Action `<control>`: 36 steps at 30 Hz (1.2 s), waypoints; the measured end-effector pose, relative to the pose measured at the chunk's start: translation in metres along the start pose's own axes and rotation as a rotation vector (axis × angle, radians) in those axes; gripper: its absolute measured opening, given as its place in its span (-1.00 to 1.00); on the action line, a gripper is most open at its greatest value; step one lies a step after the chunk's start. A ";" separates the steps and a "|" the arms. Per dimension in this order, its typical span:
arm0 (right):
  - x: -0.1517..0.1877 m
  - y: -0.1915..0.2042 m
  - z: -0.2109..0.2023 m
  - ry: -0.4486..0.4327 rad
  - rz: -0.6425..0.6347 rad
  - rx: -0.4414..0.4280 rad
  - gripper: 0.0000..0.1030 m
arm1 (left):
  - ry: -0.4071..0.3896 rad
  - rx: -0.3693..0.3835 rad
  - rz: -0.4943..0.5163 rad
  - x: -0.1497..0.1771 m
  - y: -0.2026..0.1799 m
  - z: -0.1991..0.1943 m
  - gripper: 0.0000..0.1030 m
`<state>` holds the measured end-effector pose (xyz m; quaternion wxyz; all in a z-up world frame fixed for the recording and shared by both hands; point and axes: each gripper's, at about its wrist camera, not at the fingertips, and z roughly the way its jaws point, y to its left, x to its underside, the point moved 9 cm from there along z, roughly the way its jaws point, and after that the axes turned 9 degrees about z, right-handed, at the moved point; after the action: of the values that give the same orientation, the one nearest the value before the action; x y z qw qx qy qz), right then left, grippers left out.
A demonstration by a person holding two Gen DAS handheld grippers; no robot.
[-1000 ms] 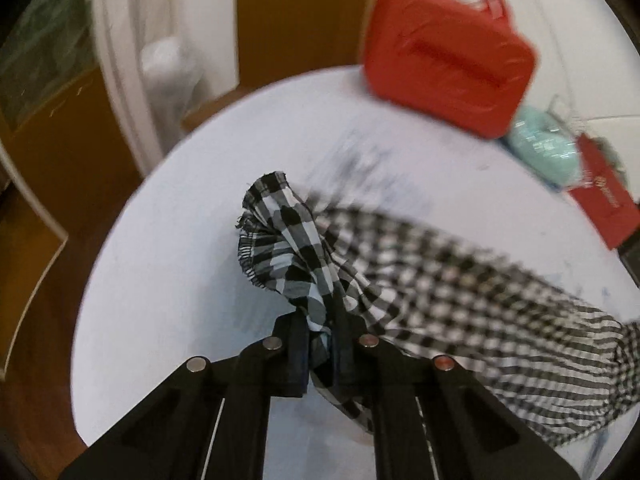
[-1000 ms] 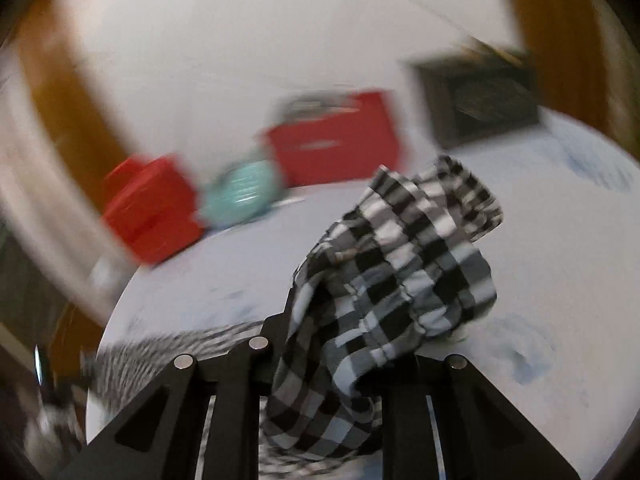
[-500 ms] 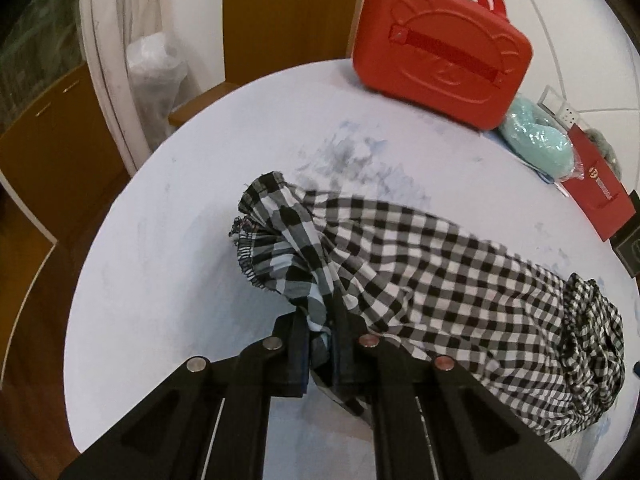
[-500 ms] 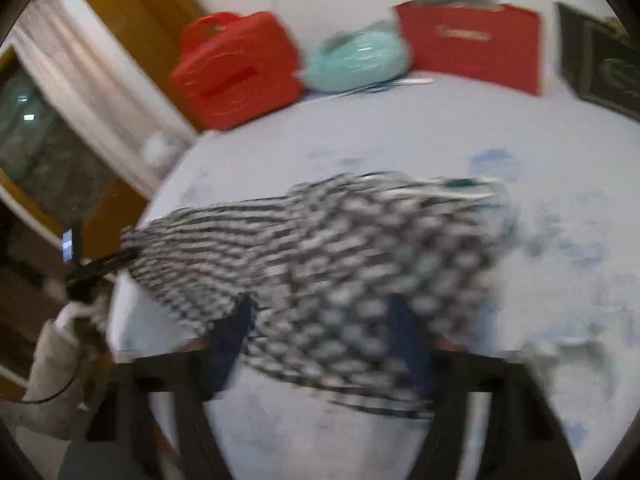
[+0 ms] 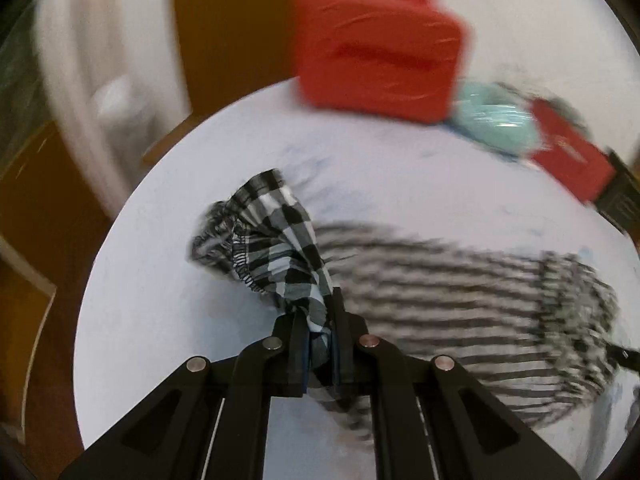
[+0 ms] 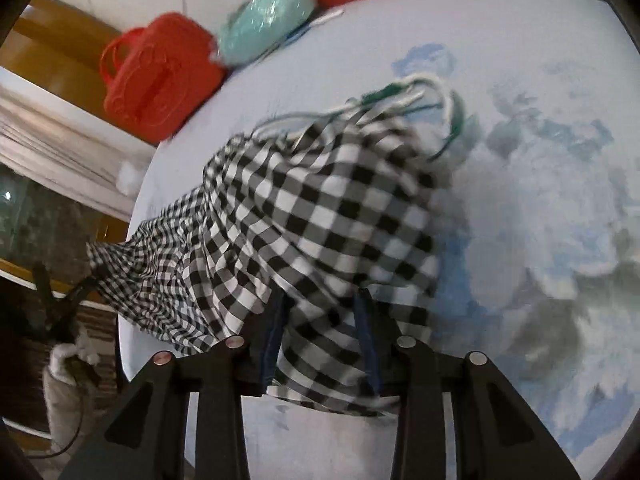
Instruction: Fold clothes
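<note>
One checked black-and-white garment point(image 5: 460, 280) lies stretched across the round white table point(image 5: 168, 320), its far end bearing white and green cords point(image 6: 420, 96). Its near end is bunched and pinched between the pressed-together jaws of the left gripper point(image 5: 318, 340), with a gathered elastic edge sticking up above them. At the other end, the right gripper point(image 6: 320, 344) has its jaws opening, with the cloth draped loosely between and over them, not squeezed. Beyond the garment, at the table's far edge, stand a red case point(image 6: 160, 76) with a handle, a pale green bundle point(image 6: 264, 20) just beside it, and a red bag point(image 5: 568, 156).
</note>
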<state>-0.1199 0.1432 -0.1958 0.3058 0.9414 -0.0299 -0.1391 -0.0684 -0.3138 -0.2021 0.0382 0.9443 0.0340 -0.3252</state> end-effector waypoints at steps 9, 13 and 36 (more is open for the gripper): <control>0.003 -0.053 -0.053 -0.094 0.092 -0.006 -0.14 | -0.024 0.415 0.363 -0.028 -0.234 -0.015 -0.18; 0.001 -0.057 -0.065 -0.112 0.094 -0.019 -0.09 | 0.016 0.450 0.404 -0.014 -0.255 -0.009 0.25; -0.033 0.072 0.059 0.007 -0.114 0.060 0.75 | 0.254 0.121 -0.106 0.049 -0.035 0.106 0.25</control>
<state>-0.1661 0.0558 -0.1915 0.2692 0.9508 0.0207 -0.1521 -0.0978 -0.2869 -0.3168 -0.0408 0.9753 0.0684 -0.2063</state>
